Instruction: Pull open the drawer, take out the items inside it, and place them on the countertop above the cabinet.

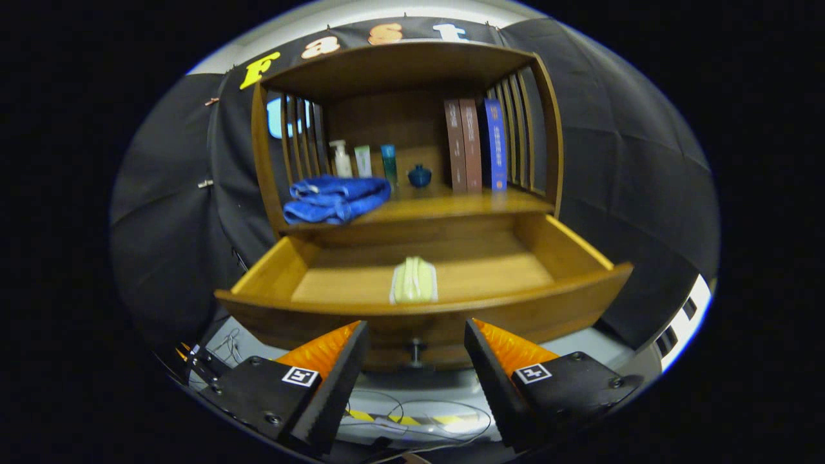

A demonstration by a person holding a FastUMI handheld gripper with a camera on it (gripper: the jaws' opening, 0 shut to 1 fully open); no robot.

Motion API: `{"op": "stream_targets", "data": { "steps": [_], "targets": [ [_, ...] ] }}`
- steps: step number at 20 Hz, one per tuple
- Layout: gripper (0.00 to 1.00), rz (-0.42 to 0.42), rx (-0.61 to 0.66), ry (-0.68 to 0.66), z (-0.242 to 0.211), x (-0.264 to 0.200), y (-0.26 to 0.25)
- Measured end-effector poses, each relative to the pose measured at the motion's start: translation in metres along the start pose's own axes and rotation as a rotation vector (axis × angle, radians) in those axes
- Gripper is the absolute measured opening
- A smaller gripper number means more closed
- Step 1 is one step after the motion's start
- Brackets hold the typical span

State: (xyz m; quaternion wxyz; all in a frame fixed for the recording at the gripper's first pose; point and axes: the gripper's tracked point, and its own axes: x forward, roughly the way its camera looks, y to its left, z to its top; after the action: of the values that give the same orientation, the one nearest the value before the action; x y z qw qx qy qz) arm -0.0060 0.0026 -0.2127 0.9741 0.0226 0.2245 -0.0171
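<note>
1. Drawer [361,308]: pulled open, centre of frame.
2. Pouch [414,280]: pale, soft-looking, at drawer's front centre; probably light and squashy, best pinched across its middle.
3. Gripper [416,354]: lower frame, fingers wide apart, holding nothing.

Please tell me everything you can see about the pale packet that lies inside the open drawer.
The pale packet is small, soft-looking and yellow-green with whitish edges, perhaps wrapped in clear film. It lies flat on the wooden floor of the open drawer, near the middle and close behind the front panel, its long side pointing toward the back. Nothing else touches it. The gripper is open, its fingers empty, in front of the drawer near the knob.
</note>
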Motion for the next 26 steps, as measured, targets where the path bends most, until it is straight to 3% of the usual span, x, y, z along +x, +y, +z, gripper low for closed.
{"op": "stream_targets", "data": {
  "steps": [5,9,18,23,25,26],
  "targets": [
    [1.0,-0.009,-0.014,0.052,0.056,0.043,0.002],
    [1.0,0.019,-0.018,0.206,0.051,0.1,0.01],
    [0.98,-0.039,-0.023,0.559,0.004,0.184,-0.001],
    [0.81,-0.058,-0.037,0.727,-0.033,0.195,-0.006],
    [0.79,-0.06,-0.053,0.763,-0.041,0.198,-0.006],
    [0.68,-0.059,-0.064,0.776,-0.045,0.2,-0.004]
  ]
}}
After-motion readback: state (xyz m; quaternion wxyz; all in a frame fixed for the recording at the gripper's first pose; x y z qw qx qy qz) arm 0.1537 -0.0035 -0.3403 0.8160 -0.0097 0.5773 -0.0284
